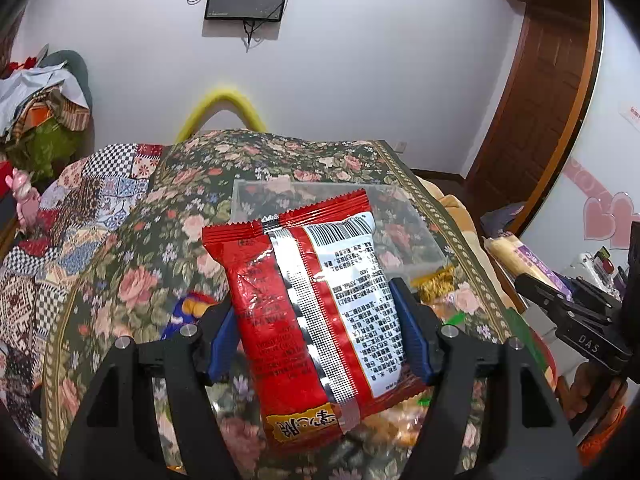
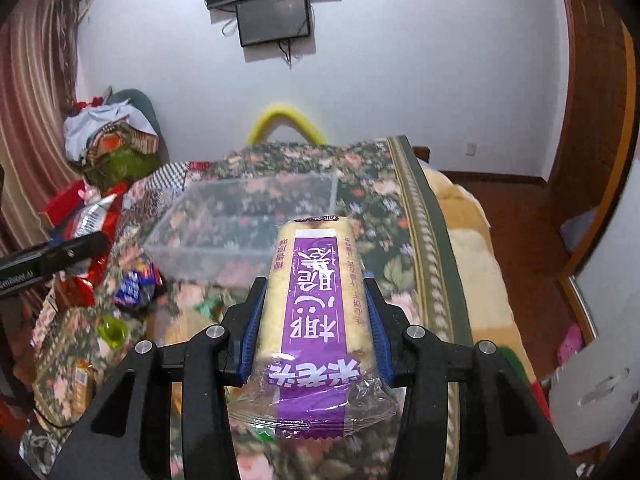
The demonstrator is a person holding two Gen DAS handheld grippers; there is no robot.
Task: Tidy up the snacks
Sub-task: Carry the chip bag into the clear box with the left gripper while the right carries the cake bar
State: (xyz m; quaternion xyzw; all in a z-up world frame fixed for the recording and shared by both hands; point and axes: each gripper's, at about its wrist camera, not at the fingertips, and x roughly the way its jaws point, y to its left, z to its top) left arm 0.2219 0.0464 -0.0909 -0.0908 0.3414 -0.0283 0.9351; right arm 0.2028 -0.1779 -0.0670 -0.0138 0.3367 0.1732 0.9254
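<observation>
Left gripper (image 1: pixel 320 320) — red packet's (image 1: pixel 308 320) front hidden

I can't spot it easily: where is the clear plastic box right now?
The clear plastic box sits empty on the floral cloth, straight ahead of both held snacks, beyond the purple-label packet in the right wrist view.

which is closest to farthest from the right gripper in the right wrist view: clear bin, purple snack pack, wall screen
1. purple snack pack, clamped in the right gripper
2. clear bin, ahead on the floral cloth
3. wall screen, high on the far wall
</observation>
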